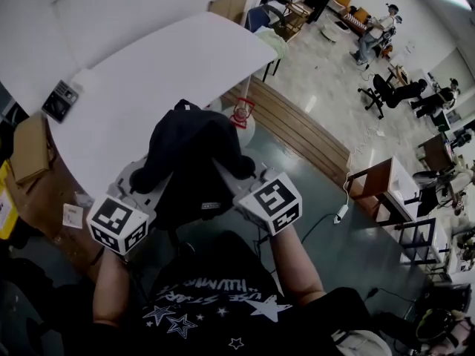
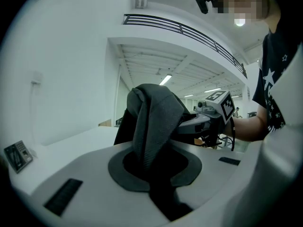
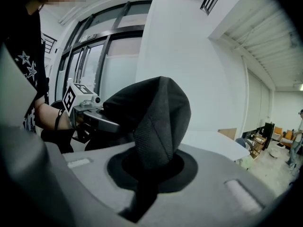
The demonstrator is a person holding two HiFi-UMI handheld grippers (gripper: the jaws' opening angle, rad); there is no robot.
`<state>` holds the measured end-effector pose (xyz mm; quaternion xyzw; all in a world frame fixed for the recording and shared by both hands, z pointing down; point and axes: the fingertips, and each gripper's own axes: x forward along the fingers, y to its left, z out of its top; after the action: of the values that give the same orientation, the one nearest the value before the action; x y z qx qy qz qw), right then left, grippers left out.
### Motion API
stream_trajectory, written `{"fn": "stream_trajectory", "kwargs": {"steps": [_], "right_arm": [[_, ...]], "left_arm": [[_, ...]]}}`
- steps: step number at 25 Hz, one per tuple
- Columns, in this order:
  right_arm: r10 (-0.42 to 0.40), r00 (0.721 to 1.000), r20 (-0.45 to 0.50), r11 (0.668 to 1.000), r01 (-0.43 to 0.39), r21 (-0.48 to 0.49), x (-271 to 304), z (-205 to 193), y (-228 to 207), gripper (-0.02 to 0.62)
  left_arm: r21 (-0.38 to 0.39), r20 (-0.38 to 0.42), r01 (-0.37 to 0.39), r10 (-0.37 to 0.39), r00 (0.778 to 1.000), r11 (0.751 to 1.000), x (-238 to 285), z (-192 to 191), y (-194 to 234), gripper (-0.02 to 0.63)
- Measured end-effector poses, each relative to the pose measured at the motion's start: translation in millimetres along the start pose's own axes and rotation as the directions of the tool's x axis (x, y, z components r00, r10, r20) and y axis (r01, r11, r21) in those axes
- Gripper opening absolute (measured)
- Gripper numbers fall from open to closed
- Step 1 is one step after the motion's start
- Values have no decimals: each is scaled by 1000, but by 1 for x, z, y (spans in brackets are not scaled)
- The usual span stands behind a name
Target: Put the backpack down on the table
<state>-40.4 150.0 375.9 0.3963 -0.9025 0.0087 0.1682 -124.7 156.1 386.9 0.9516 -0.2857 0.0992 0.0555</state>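
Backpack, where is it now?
The backpack hangs mid head view, between the left gripper and the right gripper, by the near edge of the white table.

The left grey two-jaw gripper point(image 1: 147, 188) and the right grey two-jaw gripper point(image 1: 236, 180) are held side by side in front of the torso. Both point forward, slightly below level, and angle inward toward each other. The left marker cube point(image 1: 117, 225) and the right marker cube point(image 1: 272, 201) sit on top.

Left jaws: nearly together, clamped on a fold of the black fabric backpack point(image 1: 191, 143). Right jaws: likewise clamped on a second fold.

The left forearm point(image 1: 110, 288) and the right forearm point(image 1: 293, 262) reach forward, uncovered.
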Motion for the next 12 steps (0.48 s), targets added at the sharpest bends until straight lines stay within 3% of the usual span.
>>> {"fn": "stream_trajectory", "kwargs": {"steps": [4,12], "right_arm": [[0,1000,-9,1000,0,-20,12,-6,-22,25],[82,996,21,996,-81,-24,42,-5,-91,25]], "left_arm": [[-18,5,16,-16,1000,1000,22,-4,12,54],[-46,-8,-60,60,998,997,79,11,46,54]]}}
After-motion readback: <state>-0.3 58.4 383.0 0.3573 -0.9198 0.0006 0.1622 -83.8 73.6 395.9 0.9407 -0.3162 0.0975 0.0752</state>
